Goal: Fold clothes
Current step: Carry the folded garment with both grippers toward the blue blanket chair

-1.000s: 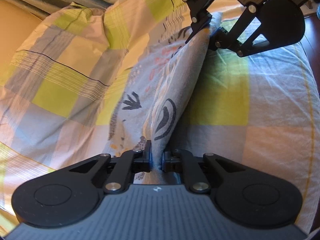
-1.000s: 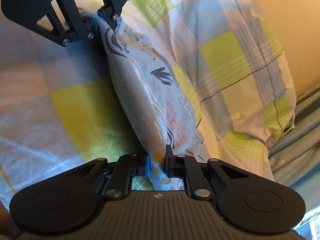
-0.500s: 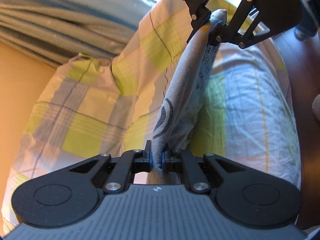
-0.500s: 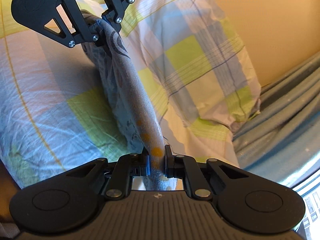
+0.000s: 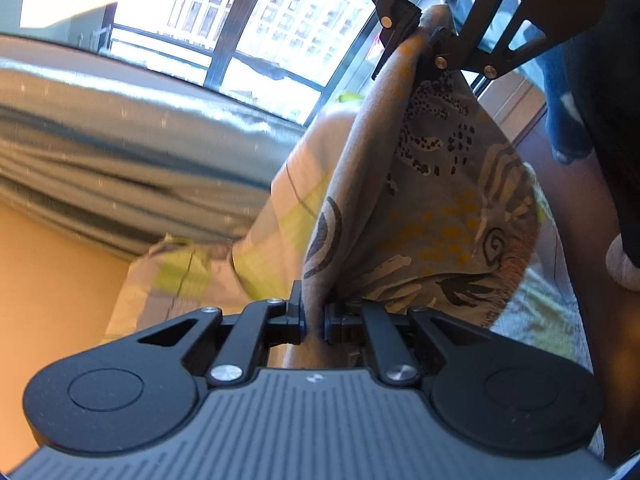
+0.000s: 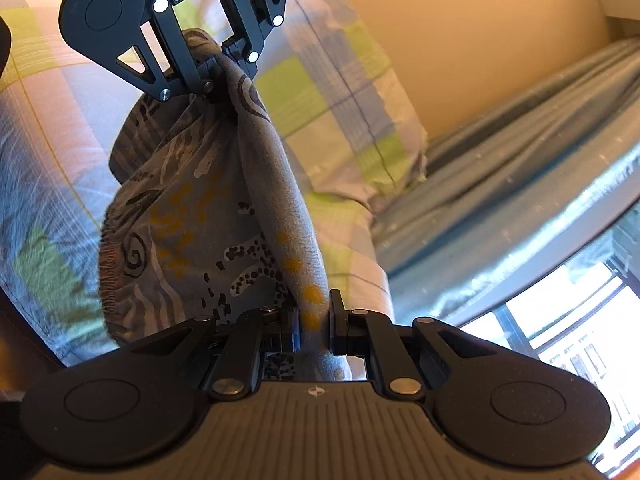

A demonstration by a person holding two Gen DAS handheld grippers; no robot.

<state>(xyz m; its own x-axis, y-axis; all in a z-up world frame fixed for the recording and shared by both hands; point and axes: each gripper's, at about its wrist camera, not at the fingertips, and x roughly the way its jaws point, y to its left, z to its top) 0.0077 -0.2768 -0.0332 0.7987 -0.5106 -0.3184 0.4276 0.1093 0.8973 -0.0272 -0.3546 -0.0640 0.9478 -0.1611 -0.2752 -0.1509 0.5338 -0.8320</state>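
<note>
Left wrist view. The left gripper point(image 5: 315, 317) has its fingers drawn narrow and clamped on one corner of the patterned garment point(image 5: 436, 216), a grey cloth printed with black swirls, speckles and orange dots. The cloth runs taut from this grip up to the right gripper point(image 5: 418, 30), which pinches the far corner at the top of the frame. Between the two grips the rest of the garment sags to the right in a loose pouch with a gathered hem; nothing shows inside it. The garment hangs above the checked bedsheet point(image 5: 280, 224), clear of it as far as can be seen. Left of the garment lies a grey-blue curtain point(image 5: 120, 136), blurred, with a window point(image 5: 256, 28) above it. A fingertip point(image 5: 622, 264) shows at the right edge.

Right wrist view. The right gripper point(image 6: 314, 322) is closed tight on the garment point(image 6: 192, 216), with cloth bunched between the fingers. The left gripper point(image 6: 218, 68) holds the opposite corner, its fingers set close on the fabric. The slack pouch hangs left of the taut edge, over the checked bedsheet point(image 6: 48, 152). A checked pillow point(image 6: 344, 100) lies right of the garment against an orange wall point(image 6: 460, 28); the curtain point(image 6: 520, 152) and window point(image 6: 568, 332) lie beyond it.
</note>
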